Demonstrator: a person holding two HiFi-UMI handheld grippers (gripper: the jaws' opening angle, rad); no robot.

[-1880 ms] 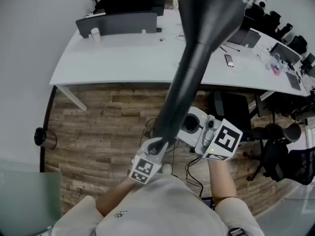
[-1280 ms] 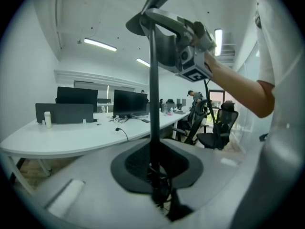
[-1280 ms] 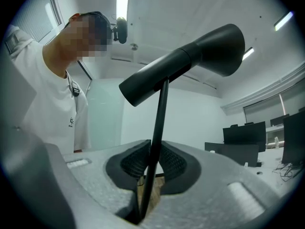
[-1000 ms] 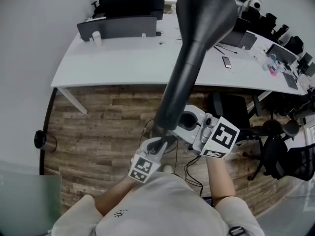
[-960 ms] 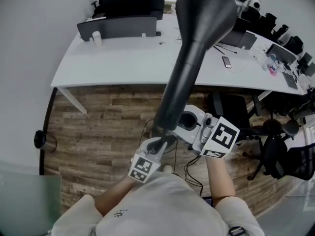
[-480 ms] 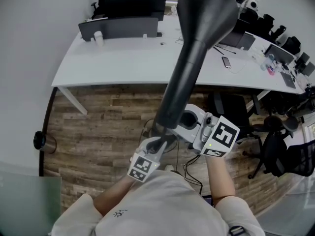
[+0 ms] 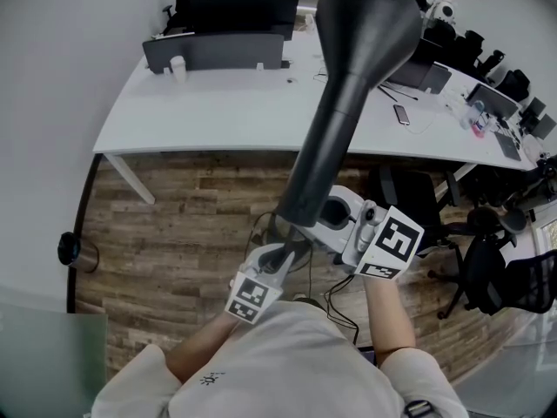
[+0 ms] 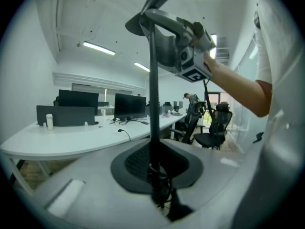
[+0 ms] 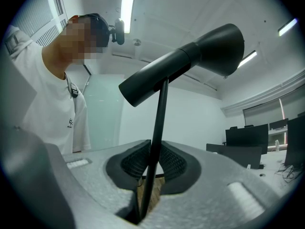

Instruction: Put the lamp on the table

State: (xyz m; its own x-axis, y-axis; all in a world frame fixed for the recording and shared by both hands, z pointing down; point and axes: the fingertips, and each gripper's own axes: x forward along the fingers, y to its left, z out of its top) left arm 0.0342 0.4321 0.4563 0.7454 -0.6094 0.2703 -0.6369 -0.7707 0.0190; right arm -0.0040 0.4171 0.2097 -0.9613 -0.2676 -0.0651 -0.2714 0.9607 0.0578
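Lamp (image 7: 346, 94): aloft, tilted; table (image 7: 209, 111) beyond.
L gripper (image 8: 155, 178): jaws pinched on lamp's thin pole (image 8: 153, 104).
R gripper (image 9: 145, 194): pinched on same pole.

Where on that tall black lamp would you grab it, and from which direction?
The thin pole, from the side, squeezing across its width: it is slim and straight, while the lamp head flares too wide. Both the left gripper and the right gripper grip it there.

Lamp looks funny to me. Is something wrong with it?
The lamp leans over instead of standing straight. The left gripper and right gripper each have jaws shut on its thin pole, and it isn't on the white table yet.
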